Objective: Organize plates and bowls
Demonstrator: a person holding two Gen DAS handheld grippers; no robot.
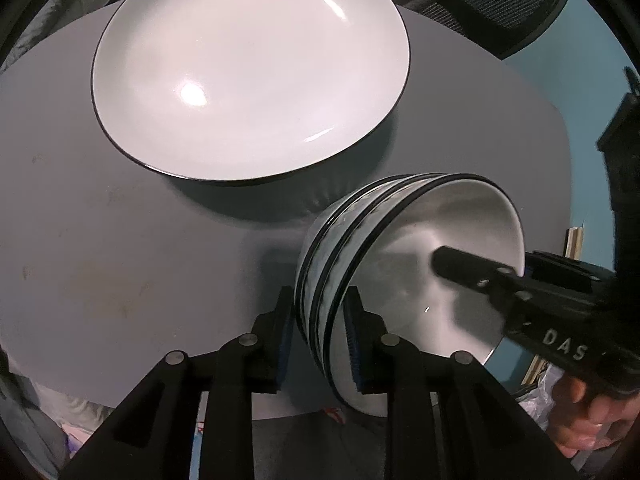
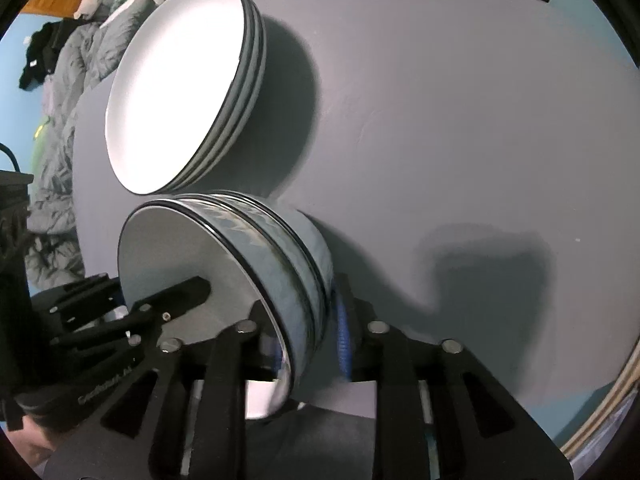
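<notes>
Bowls (image 1: 400, 264), nested in a stack, sit nearest on the grey table (image 1: 120, 240), the left gripper (image 1: 318, 344) and right gripper (image 2: 308, 344) each straddling opposite rims with jaws slightly apart, while farther back rests the stack of white plates (image 1: 248, 68).

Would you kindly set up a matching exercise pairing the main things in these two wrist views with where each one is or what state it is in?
Things:
1. stack of plates
2. stack of bowls
3. left gripper
4. table

Places or states:
A. grey surface bearing the dishes
B. jaws astride the rim of the bowls
C. white, dark-rimmed, standing free at the far side
D. nearest the cameras, a gripper at each side

Pairs: 1-C, 2-D, 3-B, 4-A
</notes>
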